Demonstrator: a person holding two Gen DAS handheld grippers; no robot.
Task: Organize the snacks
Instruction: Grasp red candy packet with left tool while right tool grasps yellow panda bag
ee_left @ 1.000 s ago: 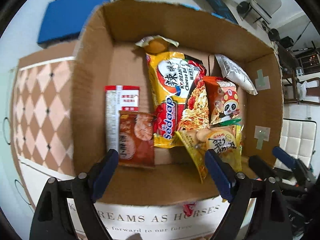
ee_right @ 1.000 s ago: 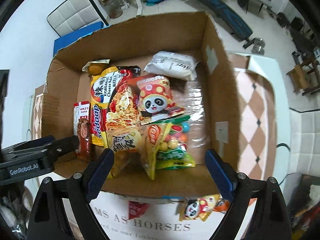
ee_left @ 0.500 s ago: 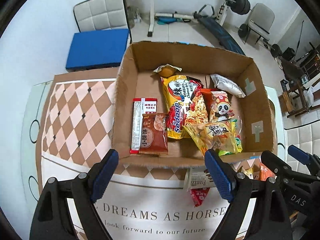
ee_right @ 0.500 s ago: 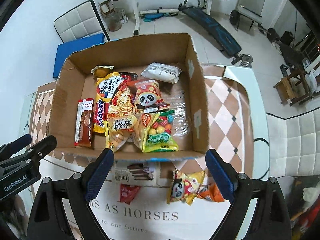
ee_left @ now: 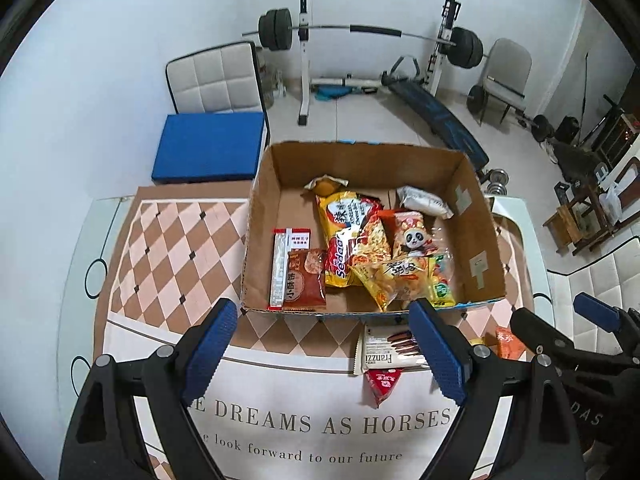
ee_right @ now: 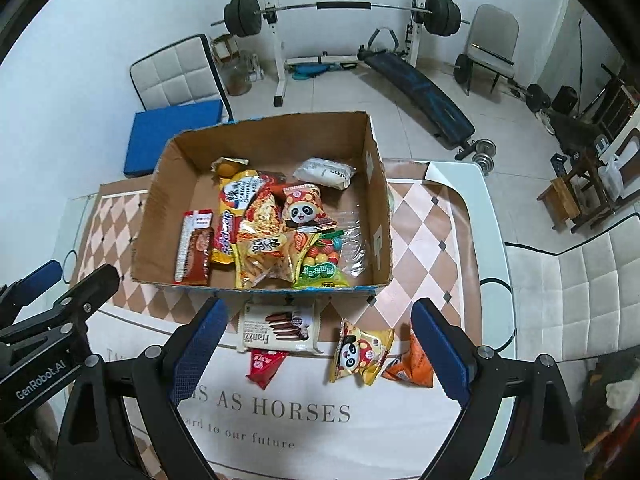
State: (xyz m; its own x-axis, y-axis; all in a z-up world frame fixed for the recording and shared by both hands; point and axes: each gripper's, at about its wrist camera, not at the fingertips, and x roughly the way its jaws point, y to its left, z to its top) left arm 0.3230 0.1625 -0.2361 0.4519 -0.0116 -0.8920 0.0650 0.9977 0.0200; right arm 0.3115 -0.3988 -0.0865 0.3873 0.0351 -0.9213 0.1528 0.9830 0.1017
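An open cardboard box stands on the table and holds several snack packs, among them a yellow Sedaap noodle pack and a panda bag. In front of the box lie a white Franzzi biscuit pack, a small red pack, a yellow panda bag and an orange pack. My left gripper is open and empty, held back above the tablecloth. My right gripper is open and empty above the loose packs.
The tablecloth has a printed slogan and a brown checked area. Behind the table stand a blue pad, a white chair and a barbell rack. A white sofa is at the right.
Both grippers have pulled back and up from the box, so it looks smaller and the loose packs in front of it have come into view. Both stay open.
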